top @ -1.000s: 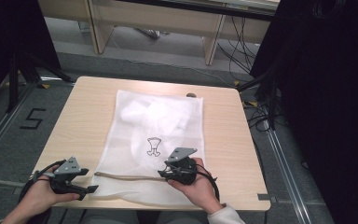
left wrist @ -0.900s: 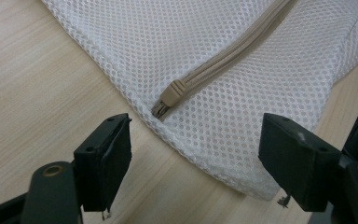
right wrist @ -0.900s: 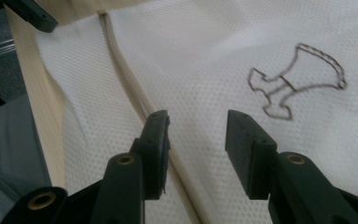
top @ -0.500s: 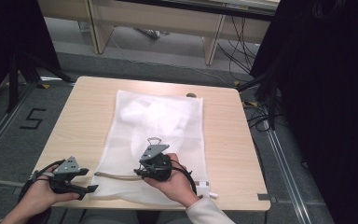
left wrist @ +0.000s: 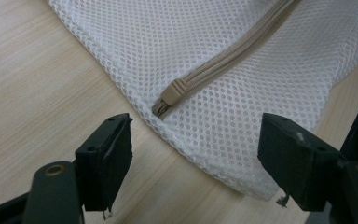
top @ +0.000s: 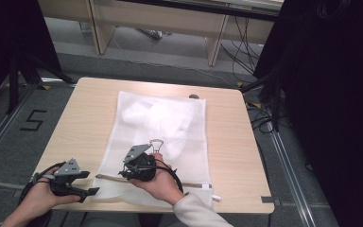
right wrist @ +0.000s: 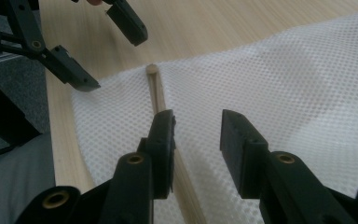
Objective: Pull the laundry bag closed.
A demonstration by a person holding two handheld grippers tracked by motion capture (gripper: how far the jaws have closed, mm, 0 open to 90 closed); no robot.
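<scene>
Mesh bag (top: pixel 163 142) lies flat mid-table (top: pixel 82 123), zipper (top: pixel 123 178) along its near edge, low centre of the high view. Something white sits inside the bag's far half, upper centre.

Left gripper (top: pixel 90 182) at lower left of the high view, jaws wide apart, nothing between them. In the left gripper view the zipper's tan end stop (left wrist: pixel 173 90) sits mid-frame, just beyond the jaws, at the bag's corner.

Right gripper (right wrist: pixel 196 135) has just been closing its jaws; they stand half apart over the mesh, with nothing pinched that I can see. The zipper tape (right wrist: pixel 157 91) runs under its left jaw in the right gripper view.

Judgement: the step looks like pinning the corner and working the zipper. To do it well:
- left jaws should clamp mesh beside the end stop, not the stop itself
- right jaws should centre on the tape, then close
- keep the pull along the zipper line so the mesh doesn't bunch.
</scene>
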